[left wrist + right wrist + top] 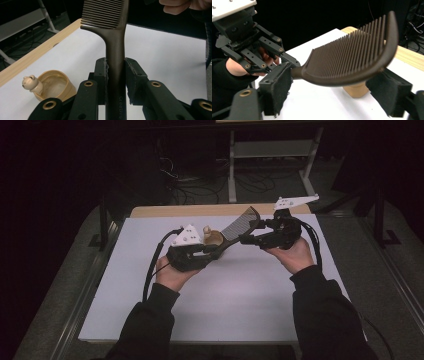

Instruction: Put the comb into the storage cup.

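Left gripper view shows the brown comb [115, 47] clamped by its handle between the left gripper [116, 75] pads, held above the white table [162, 55], teeth lying between the spread, non-contacting jaws of the right gripper [337, 92], with a small wooden cup [56, 87] nearby.

A white worktop [225, 300] with a pale wooden far edge [200, 210] sits in a dark room — behind it, a white metal rack [272, 150] and tangled floor cables [195, 187].
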Demonstrator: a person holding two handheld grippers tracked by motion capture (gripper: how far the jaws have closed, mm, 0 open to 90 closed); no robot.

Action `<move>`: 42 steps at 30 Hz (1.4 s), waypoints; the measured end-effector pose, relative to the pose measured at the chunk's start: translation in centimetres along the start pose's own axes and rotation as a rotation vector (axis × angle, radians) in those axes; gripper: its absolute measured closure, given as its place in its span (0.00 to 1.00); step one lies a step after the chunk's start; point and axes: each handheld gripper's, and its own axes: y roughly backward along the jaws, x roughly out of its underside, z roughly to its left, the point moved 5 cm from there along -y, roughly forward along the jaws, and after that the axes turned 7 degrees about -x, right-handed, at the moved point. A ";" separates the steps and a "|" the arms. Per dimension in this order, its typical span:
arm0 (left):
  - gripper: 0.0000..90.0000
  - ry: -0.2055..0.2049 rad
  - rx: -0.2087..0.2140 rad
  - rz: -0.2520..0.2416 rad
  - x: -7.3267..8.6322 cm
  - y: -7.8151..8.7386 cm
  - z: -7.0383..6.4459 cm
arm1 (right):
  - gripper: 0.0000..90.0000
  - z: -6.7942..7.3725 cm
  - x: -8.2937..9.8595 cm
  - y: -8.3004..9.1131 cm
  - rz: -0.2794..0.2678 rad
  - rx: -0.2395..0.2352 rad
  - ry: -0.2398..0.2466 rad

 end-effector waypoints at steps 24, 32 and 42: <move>0.81 0.023 -0.003 -0.009 0.5 -1.6 -0.5 | 0.73 -0.3 -0.5 0.7 -0.019 0.045 -0.029; 0.81 0.030 0.006 0.001 0.8 -2.2 -0.6 | 0.86 -0.1 -0.9 0.6 -0.059 -0.037 -0.068; 0.81 0.044 0.030 0.019 1.2 -2.7 -0.6 | 0.92 1.2 -1.8 -0.3 -0.023 -0.059 -0.047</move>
